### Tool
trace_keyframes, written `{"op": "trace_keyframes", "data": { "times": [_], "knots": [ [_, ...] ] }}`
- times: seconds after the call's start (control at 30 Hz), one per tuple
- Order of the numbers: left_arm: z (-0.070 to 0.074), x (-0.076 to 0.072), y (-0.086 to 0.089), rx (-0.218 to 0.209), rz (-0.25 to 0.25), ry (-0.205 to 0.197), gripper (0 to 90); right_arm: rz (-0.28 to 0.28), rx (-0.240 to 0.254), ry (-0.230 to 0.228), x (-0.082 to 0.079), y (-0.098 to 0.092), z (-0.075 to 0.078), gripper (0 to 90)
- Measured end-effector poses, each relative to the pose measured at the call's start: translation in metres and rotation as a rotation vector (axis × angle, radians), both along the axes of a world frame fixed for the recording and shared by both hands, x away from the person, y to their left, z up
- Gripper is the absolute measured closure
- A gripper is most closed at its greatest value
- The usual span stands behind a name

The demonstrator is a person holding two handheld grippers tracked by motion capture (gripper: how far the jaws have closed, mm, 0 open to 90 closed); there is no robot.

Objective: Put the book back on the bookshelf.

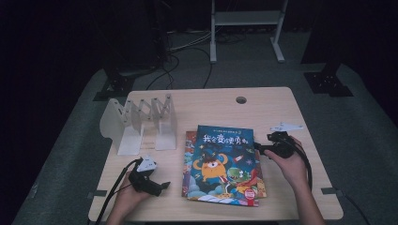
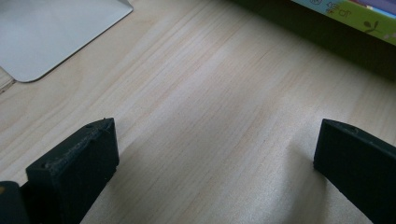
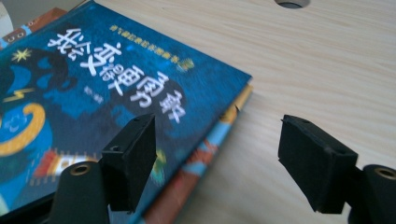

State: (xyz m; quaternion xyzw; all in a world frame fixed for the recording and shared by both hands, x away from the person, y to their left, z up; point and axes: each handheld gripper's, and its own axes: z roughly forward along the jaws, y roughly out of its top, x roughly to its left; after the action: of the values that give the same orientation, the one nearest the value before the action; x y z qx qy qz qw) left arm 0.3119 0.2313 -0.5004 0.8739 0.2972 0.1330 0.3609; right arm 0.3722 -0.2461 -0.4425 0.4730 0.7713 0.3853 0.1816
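A blue picture book [image 1: 220, 161] with a cartoon monster on its cover lies on top of another book [image 1: 189, 140] in the middle of the wooden table [image 1: 281, 103]. My right gripper [image 1: 259, 149] is at the stack's right edge, near the top corner. In the right gripper view its jaws [image 3: 217, 158] stand apart above the blue book's [image 3: 93, 84] corner and the orange edge of the lower book [image 3: 187, 182], with nothing pressed between them. My left gripper [image 1: 162, 186] rests left of the books, open [image 2: 215, 158] over bare wood.
A white book rack [image 1: 141, 124] with several dividers stands at the table's back left; its base plate [image 2: 51, 32] lies just ahead of the left gripper. A round cable hole [image 1: 241, 100] sits near the far edge. Cables and a metal stand are on the floor behind.
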Motion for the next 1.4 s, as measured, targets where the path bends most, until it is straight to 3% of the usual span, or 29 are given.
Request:
{"op": "trace_keyframes", "data": {
  "times": [0.37, 0.63, 0.87, 0.97, 1.23, 1.4],
  "knots": [
    [0.000, 0.000, 0.000, 0.000, 0.000, 0.000, 0.0, 0.005, -0.006, 0.039, 0.045, 0.020, -0.011, 27.7],
    [0.000, 0.000, 0.000, -0.001, 0.002, 0.001, 0.0, -0.001, 0.024, 0.071, 0.065, 0.025, -0.018, 27.8],
    [0.003, 0.000, 0.001, 0.000, -0.006, 0.008, 0.0, -0.004, 0.055, 0.097, 0.068, 0.027, -0.024, 28.2],
    [0.009, -0.001, 0.000, -0.005, -0.013, -0.010, 0.0, 0.003, 0.051, 0.094, 0.069, 0.027, -0.024, 28.2],
    [0.030, -0.009, -0.014, -0.045, -0.086, -0.051, 0.0, 0.059, 0.057, 0.077, 0.070, 0.035, -0.026, 28.2],
    [0.040, -0.013, -0.027, -0.041, -0.138, -0.060, 0.0, 0.089, 0.057, 0.073, 0.070, 0.045, -0.026, 28.7]
  ]
}}
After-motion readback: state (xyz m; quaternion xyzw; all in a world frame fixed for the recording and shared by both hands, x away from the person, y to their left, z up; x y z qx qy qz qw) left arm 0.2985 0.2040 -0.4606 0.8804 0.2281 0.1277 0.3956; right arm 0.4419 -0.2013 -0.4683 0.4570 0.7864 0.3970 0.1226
